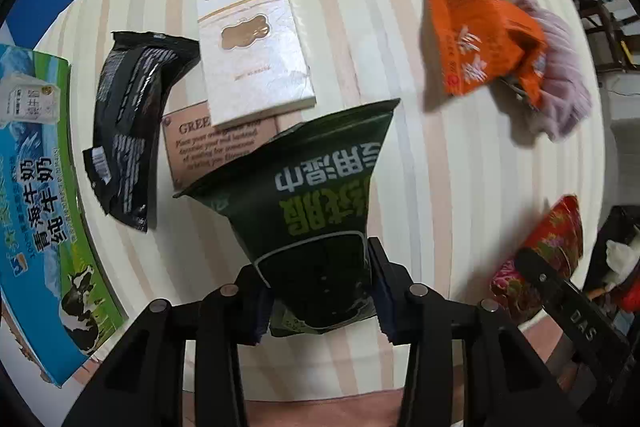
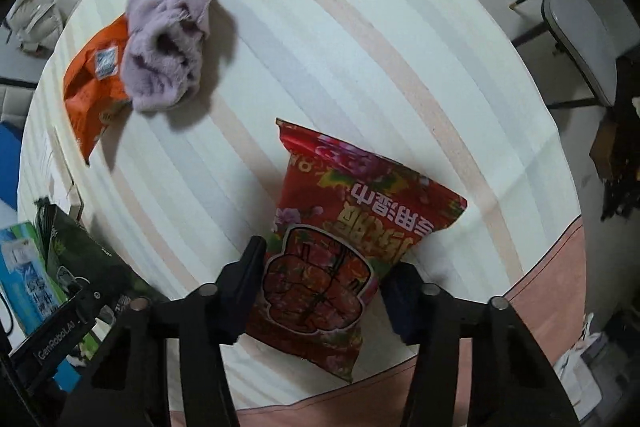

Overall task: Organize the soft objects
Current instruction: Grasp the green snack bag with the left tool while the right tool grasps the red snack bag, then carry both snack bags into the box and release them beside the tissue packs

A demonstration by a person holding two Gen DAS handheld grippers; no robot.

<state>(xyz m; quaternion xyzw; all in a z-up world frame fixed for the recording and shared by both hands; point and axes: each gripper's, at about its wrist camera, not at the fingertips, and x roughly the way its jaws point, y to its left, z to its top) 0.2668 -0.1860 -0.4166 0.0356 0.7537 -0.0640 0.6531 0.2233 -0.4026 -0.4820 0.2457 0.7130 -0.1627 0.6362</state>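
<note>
My left gripper (image 1: 320, 291) is shut on a dark green wet-wipe pack (image 1: 316, 187) and holds it above the striped tablecloth (image 1: 460, 167). My right gripper (image 2: 322, 279) is shut on a red floral wet-wipe pack (image 2: 352, 223) that lies near the table's front edge. An orange pouch (image 1: 480, 39) and a purple fuzzy cloth (image 1: 564, 75) lie together at the far right in the left wrist view; in the right wrist view the cloth (image 2: 168, 31) rests on the orange pouch (image 2: 92, 87). A black pouch (image 1: 128, 123) lies at the left.
A white box (image 1: 252, 39) lies on a tan card (image 1: 200, 147) behind the green pack. A blue-green milk carton box (image 1: 44, 207) stands at the left edge. A chair (image 2: 580, 39) stands beyond the table on the right. The table's front edge shows pink cloth (image 2: 540, 307).
</note>
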